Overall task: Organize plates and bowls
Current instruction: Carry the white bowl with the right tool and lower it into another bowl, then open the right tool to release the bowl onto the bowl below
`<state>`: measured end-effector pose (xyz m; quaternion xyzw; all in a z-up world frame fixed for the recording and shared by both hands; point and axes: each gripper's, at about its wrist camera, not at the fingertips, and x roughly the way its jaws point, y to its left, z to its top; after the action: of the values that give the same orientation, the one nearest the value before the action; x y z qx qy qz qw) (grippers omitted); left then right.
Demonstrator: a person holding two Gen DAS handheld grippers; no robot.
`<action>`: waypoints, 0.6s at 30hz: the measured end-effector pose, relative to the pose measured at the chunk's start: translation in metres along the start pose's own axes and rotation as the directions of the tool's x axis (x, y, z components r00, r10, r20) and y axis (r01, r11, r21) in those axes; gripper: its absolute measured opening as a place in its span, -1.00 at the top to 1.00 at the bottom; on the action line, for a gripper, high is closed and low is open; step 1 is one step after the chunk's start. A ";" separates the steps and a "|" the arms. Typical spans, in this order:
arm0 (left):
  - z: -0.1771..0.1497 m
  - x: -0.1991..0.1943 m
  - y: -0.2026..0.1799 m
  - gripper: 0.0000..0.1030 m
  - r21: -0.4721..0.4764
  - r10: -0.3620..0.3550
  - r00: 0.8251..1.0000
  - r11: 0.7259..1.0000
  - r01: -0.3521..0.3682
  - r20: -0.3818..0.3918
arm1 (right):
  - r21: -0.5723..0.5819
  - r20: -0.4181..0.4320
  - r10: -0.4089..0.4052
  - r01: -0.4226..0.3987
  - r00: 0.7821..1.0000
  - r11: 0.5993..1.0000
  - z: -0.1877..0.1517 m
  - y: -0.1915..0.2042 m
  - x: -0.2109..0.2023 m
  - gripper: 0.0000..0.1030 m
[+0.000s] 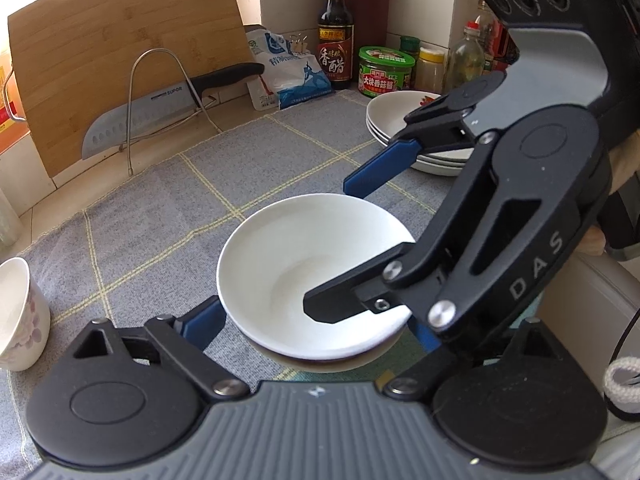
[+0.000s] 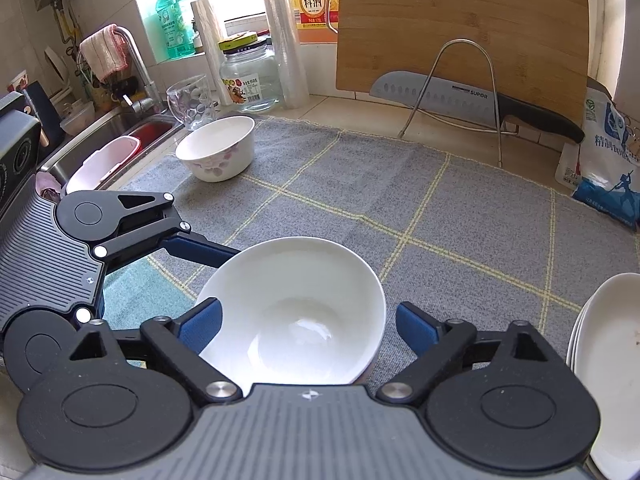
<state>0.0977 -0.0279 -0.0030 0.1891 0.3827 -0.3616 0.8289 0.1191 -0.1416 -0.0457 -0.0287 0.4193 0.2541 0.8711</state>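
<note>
A plain white bowl (image 1: 288, 264) (image 2: 296, 312) is just above the grey checked mat (image 1: 168, 200) (image 2: 440, 216). My left gripper (image 1: 316, 332) is closed around its sides, blue pads on each side. My right gripper (image 2: 308, 324) is open, one finger (image 1: 344, 300) reaching inside the bowl and the other (image 1: 380, 168) outside the rim, neither pressing. A flowered bowl (image 1: 16, 312) (image 2: 218, 148) stands upright at the mat's left end. A stack of white plates (image 1: 404, 120) (image 2: 608, 360) sits at the right end.
A bamboo cutting board (image 2: 460, 28) and a knife (image 2: 460, 100) rest in a wire rack at the back. Bottles, jars and a salt bag (image 1: 288, 72) line the back right. A sink (image 2: 104, 140), glass cup and jar lie left.
</note>
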 end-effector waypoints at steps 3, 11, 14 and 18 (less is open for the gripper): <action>-0.001 -0.003 0.000 -0.88 0.014 0.003 1.000 1.000 -0.003 -0.002 | -0.018 0.013 -0.010 0.010 1.000 1.000 0.001 0.002 -0.004 -1.00; -0.009 -0.030 0.014 -0.88 0.009 0.004 1.000 1.000 -0.005 0.021 | -0.044 0.049 -0.068 0.070 0.996 0.997 0.006 0.004 -0.020 -1.00; -0.012 -0.039 0.027 -0.89 -0.016 0.047 0.998 0.999 -0.047 0.030 | -0.063 0.065 -0.076 0.080 0.995 0.995 0.012 0.007 -0.023 -1.00; -0.021 -0.053 0.051 -0.89 -0.069 0.105 0.993 0.992 -0.101 0.051 | -0.088 0.077 -0.077 0.084 0.994 0.993 0.025 0.016 -0.017 -1.00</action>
<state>0.1019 0.0422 0.0262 0.1710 0.3617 -0.3104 0.8623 0.1206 -0.1287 -0.0142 -0.0758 0.3736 0.2384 0.8932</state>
